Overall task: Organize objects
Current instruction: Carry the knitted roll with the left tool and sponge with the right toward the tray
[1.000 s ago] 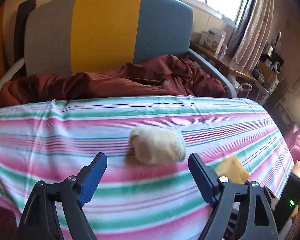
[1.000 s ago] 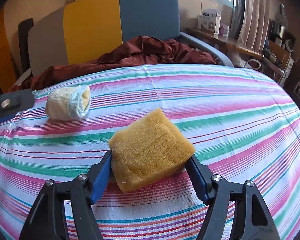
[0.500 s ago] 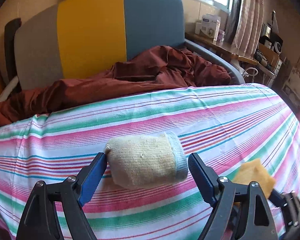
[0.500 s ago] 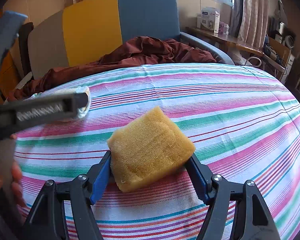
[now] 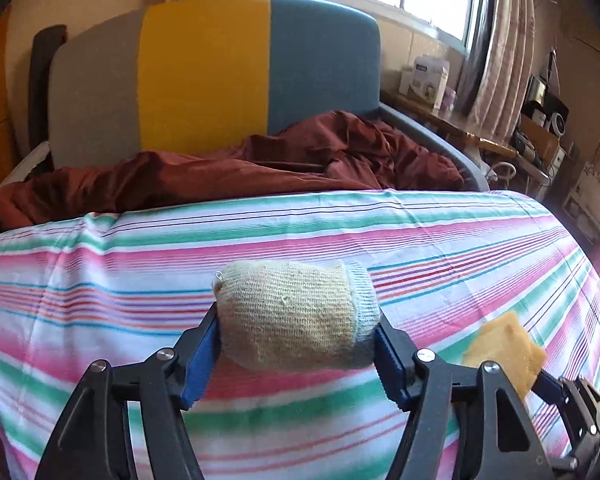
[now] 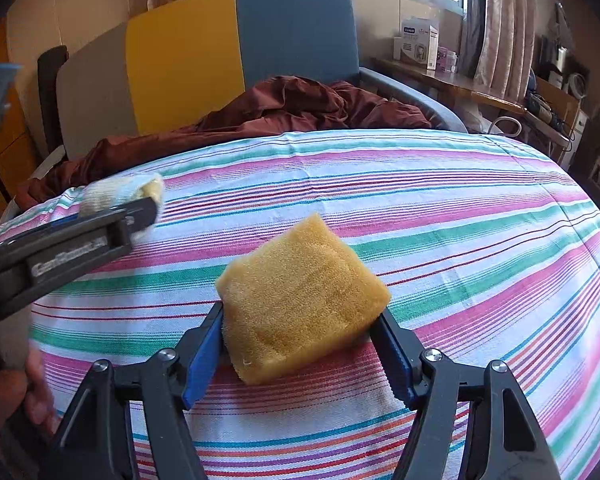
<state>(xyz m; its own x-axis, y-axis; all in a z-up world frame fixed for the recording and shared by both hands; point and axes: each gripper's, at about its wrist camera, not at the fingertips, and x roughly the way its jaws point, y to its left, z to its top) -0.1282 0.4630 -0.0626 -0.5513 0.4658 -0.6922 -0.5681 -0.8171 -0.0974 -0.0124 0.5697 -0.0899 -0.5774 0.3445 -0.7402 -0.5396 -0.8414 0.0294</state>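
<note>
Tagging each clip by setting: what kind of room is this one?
Most likely a lived-in bedroom at home. The work surface is a bed under a striped sheet, a rumpled maroon blanket lies against a padded headboard, and a curtained window overlooks a cluttered side table.

The left hand-held gripper (image 5: 298,346) has its blue-padded jaws clamped on both ends of a rolled sock (image 5: 296,316), reaching toward 12 o'clock. The right hand-held gripper (image 6: 302,344) grips a yellow sponge (image 6: 302,306) likewise. In the right wrist view, the left one sits at 9 o'clock.
</note>
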